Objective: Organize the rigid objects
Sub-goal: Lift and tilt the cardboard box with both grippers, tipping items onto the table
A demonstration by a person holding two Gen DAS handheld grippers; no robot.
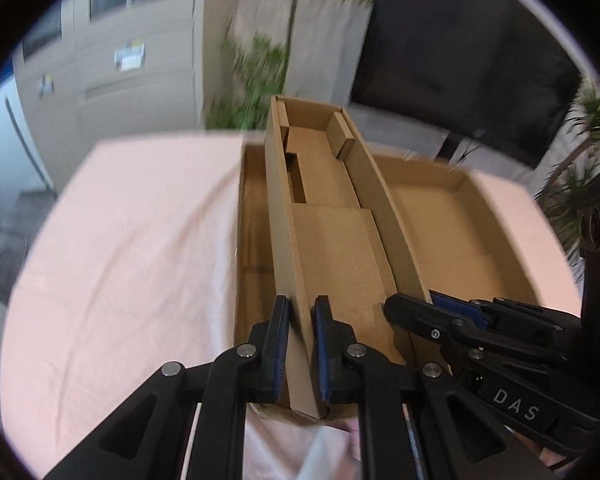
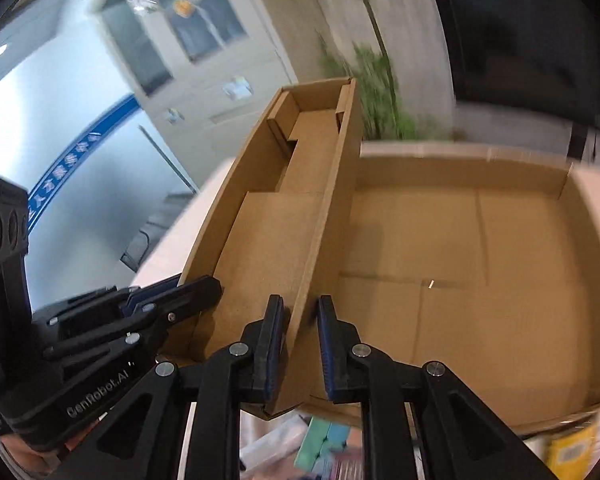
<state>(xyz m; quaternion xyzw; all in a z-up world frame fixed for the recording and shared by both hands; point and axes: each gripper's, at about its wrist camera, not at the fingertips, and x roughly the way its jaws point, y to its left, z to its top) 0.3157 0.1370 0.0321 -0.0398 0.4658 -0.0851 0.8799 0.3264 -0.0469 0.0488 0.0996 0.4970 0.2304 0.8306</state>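
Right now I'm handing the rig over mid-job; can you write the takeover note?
Left hand-held gripper: shut on the left wall of the narrow cardboard tray.
Right hand-held gripper: shut on the tray's right wall.
Position: the tray is held tilted over the large open box, which sits on the pink cloth.
Done: tray gripped on both sides and lifted; both cartons look empty.
Left: set the tray down inside the box, release, then sort the blurred items near the box's front edge.

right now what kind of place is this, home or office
Probably an office or institutional building, not a home. A glazed door with posted notices, a blue banner with lettering on a glass wall, and potted greenery stand behind the cloth-covered table holding the cardboard boxes.
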